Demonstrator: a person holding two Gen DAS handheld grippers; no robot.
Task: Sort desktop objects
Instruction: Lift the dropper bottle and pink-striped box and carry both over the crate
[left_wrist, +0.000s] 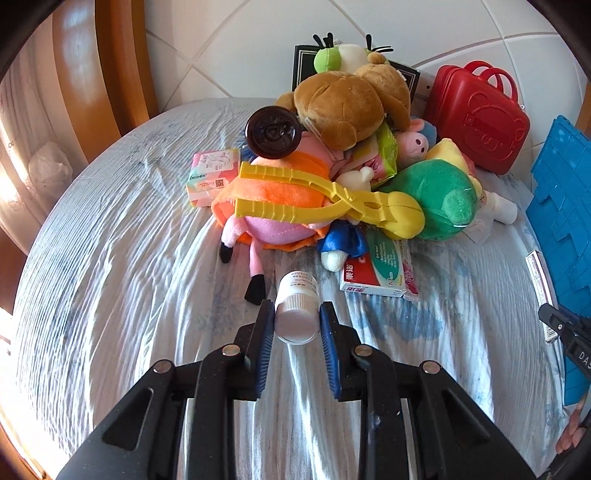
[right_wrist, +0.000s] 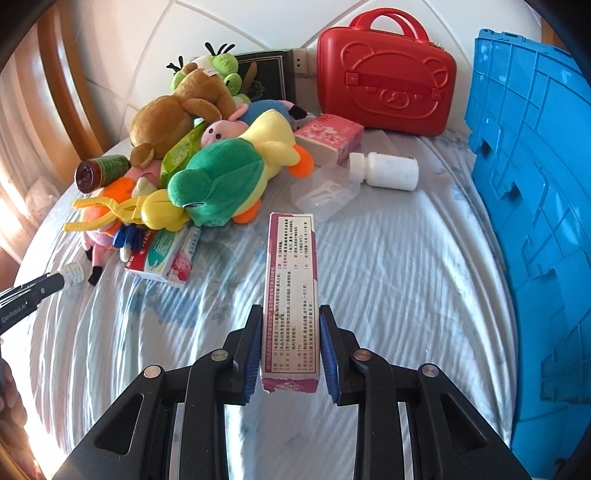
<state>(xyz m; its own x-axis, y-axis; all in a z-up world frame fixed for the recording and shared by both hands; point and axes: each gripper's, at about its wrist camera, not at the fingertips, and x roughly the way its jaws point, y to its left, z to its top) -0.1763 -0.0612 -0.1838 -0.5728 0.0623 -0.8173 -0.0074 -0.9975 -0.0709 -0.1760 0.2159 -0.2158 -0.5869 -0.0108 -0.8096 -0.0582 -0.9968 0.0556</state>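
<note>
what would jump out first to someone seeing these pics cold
The heap of plush toys at the middle of the bed, with a red case behind it and a blue crate at right. Up close, each gripper holds something: a white bottle and a pink box.

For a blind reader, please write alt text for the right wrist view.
The right gripper holds a long pink box above a striped cloth. Behind lie a toy pile, a white bottle, a red case; a blue crate stands at right.
</note>
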